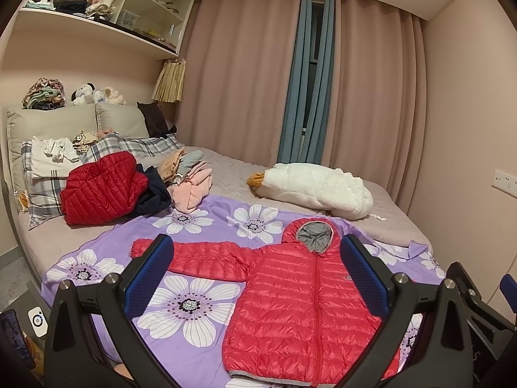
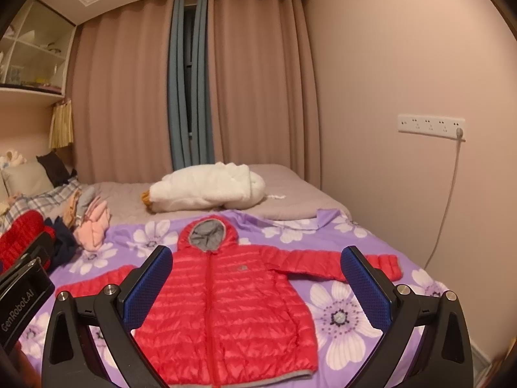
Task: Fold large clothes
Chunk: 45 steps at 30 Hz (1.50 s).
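Note:
A red quilted hooded jacket (image 1: 297, 300) lies flat, front up and zipped, sleeves spread, on a purple flowered sheet (image 1: 194, 291). It also shows in the right wrist view (image 2: 226, 304). My left gripper (image 1: 257, 258) is open and empty, held above the jacket's near half. My right gripper (image 2: 257, 268) is open and empty, held above the jacket's chest. Part of the right gripper shows at the right edge of the left wrist view (image 1: 478, 294). The left gripper's body shows at the left edge of the right wrist view (image 2: 22, 294).
A pile of clothes with a folded dark red jacket (image 1: 103, 190), a navy garment (image 1: 155, 197) and pink pieces (image 1: 190, 190) lies at the bed's left. A white plush goose (image 1: 316, 190) lies behind the jacket. Pillows (image 1: 42, 161) and shelves are at far left. A wall is close on the right.

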### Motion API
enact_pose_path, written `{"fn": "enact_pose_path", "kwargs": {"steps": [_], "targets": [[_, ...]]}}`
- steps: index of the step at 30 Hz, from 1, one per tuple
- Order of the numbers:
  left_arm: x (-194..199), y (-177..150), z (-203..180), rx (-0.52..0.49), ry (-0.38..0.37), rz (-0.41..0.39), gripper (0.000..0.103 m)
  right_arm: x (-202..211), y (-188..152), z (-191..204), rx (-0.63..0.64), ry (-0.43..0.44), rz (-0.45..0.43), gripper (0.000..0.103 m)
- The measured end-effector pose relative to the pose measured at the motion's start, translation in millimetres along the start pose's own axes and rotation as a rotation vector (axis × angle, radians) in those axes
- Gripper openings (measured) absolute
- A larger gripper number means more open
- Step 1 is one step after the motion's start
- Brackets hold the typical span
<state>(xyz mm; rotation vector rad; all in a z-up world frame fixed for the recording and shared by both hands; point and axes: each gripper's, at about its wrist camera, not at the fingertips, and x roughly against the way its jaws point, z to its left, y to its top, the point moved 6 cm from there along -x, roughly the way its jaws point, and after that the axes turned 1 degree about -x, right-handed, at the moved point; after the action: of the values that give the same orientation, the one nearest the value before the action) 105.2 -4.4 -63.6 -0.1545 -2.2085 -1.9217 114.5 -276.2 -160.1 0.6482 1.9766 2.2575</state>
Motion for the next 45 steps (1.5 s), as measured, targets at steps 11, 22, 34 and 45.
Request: {"fn": "enact_pose_path", "kwargs": {"steps": [11,22,34,45], "targets": [[1.8,2.0,0.1,-0.003,0.008,0.000,0.103,0.1,0.5,0.2,0.005,-0.008,0.005,0.103],[1.7,2.6,-3.7,-0.016,-0.012,0.006,0.103,-1.3,5.0,-6.0,0.003,-0.019,0.011,0.103],[-5.0,0.1,-4.9,-0.016,-0.008,0.019,0.103,-4.3,6.5,-5.9,0.011,-0.014,0.025,0.103],[-84.6,-7.8,25.7,0.131,0.071,0.039,0.103,-72.9,-4.9,-39.4,-0.036,-0.120,0.104,0.103]]}}
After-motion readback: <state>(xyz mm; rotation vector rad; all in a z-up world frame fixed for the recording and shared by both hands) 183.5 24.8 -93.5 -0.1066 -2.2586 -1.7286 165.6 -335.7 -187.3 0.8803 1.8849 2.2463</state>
